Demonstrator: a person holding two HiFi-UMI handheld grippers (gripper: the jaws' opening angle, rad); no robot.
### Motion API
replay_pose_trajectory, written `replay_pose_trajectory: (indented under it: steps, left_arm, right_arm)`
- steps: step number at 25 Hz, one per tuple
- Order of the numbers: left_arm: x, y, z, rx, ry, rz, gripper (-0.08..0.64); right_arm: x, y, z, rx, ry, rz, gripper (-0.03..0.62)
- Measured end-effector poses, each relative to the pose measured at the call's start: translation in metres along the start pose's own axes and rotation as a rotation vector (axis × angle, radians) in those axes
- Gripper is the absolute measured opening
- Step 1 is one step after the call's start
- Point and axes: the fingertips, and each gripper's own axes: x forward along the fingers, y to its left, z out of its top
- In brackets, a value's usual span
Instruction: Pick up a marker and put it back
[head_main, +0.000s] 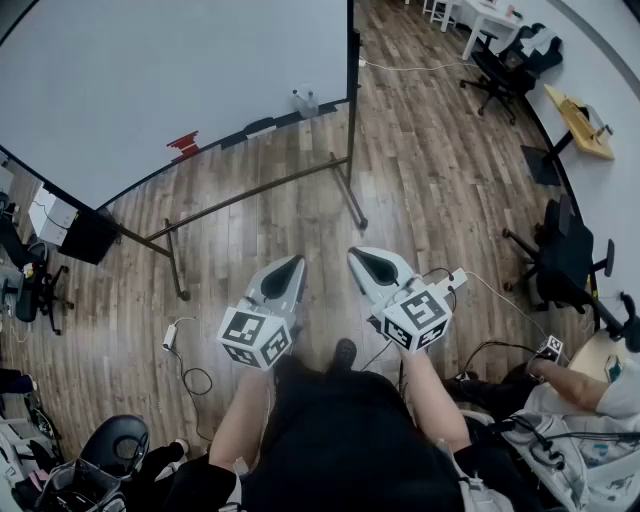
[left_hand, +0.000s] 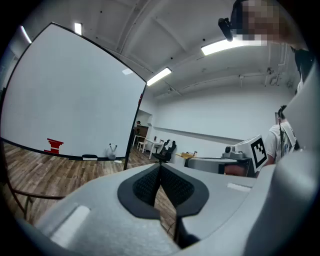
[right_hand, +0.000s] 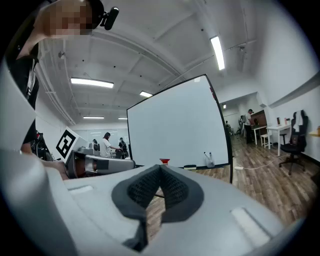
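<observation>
Markers (right_hand: 209, 158): which way from the fingers?
— Ahead and well apart, across the wood floor (head_main: 420, 180). Two of them stand in a small holder (head_main: 305, 101) at the end of the lower edge of the whiteboard (head_main: 150, 70). Long axes near upright, tops splayed a little.
— Which gripper is nearer?
— Little in it. Both toe inward, so the markers sit left of the left gripper (head_main: 294, 264) fingertips and right of the right gripper (head_main: 359, 256) fingertips. Left a shade nearer, I judge.
— Fingers?
— Both pairs pressed together, pads meeting, nothing between. Both point about level.
— The move to come?
— Not yet begun, by my reading. It needs a walk up, jaws parted, then a pinch from the side across an upright shaft.
</observation>
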Motion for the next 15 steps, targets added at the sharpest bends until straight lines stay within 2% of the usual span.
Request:
replay_pose_trajectory:
  steps: [7, 15]
  left_arm:
    - [0.005, -0.011, -0.002, 0.025, 0.009, -0.02, 0.009]
    - [0.005, -0.016, -0.009, 0.022, 0.019, 0.008, 0.009]
  right_arm:
    - [-0.003, 0.001, 0.001, -0.016, -0.005, 0.014, 0.002]
    - [-0.017, -0.019, -0.007, 0.077, -0.018, -0.028, 0.003]
